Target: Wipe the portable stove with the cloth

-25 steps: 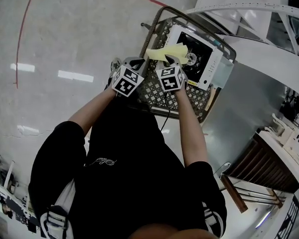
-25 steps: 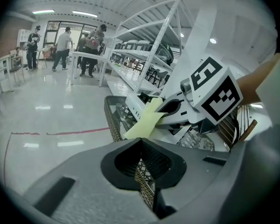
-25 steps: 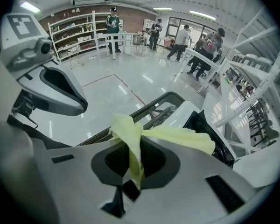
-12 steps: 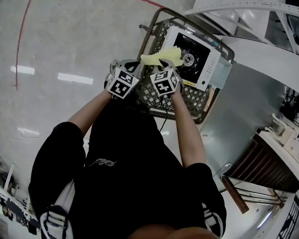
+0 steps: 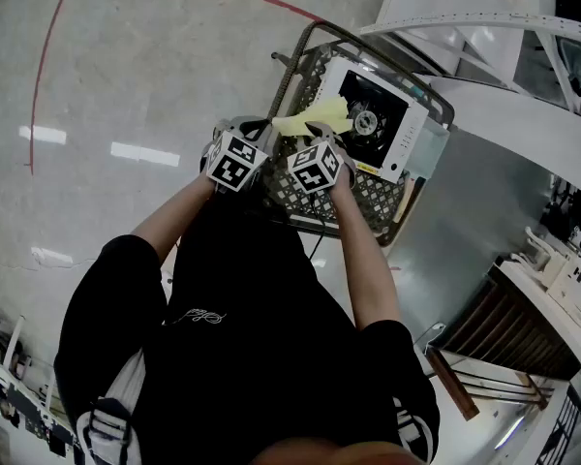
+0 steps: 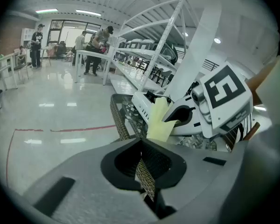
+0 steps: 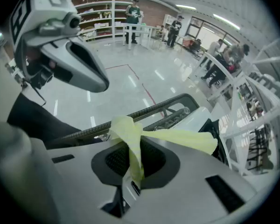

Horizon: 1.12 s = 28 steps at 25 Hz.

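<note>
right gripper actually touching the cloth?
Touching. The right gripper view shows the right gripper with its jaws closed on the cloth: a yellow fold is pinched between them, and the rest trails out to the right.

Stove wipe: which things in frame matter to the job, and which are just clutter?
In the job: cloth, shut in the right gripper; portable stove; basket holding it, its rim clamped by the left gripper.
Just there: shelving; red floor line; people at the back.
</note>
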Available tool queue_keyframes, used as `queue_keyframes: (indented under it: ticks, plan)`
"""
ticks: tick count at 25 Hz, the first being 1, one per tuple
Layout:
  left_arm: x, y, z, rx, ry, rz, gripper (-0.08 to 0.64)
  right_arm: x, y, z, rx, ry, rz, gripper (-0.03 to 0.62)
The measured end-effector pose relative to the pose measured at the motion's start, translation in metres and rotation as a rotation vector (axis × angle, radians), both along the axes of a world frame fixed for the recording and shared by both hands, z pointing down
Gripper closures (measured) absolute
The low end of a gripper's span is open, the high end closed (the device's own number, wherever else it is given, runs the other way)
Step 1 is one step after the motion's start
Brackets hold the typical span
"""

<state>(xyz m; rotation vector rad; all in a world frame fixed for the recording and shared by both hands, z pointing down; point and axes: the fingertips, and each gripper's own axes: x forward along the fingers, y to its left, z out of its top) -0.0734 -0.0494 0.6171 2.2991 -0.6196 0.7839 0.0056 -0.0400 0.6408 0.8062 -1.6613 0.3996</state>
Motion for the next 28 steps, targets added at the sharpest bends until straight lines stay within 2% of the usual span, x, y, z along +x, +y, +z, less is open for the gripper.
queue_keyframes:
  ticks: [3,5,16,22,28]
  plan:
    - [-0.002,-0.003,0.001,0.0,-0.003,-0.003,0.541,-0.005,0.008,0.006,-0.021,0.066,-0.113,0.567]
    - [-0.003,-0.006,-0.001,0.003,-0.002,-0.006,0.541,-0.007,0.01,0.008,-0.027,0.098,-0.156,0.567]
    - [-0.009,-0.012,0.001,0.011,-0.005,-0.014,0.541,-0.02,0.035,0.018,-0.101,0.124,-0.207,0.568]
    - [-0.007,-0.001,0.0,0.015,-0.011,-0.026,0.541,-0.018,0.037,0.014,0.013,0.109,-0.143,0.568]
    - [-0.001,0.017,0.0,0.019,-0.03,-0.042,0.541,-0.017,0.048,0.002,0.122,0.047,-0.171,0.568]
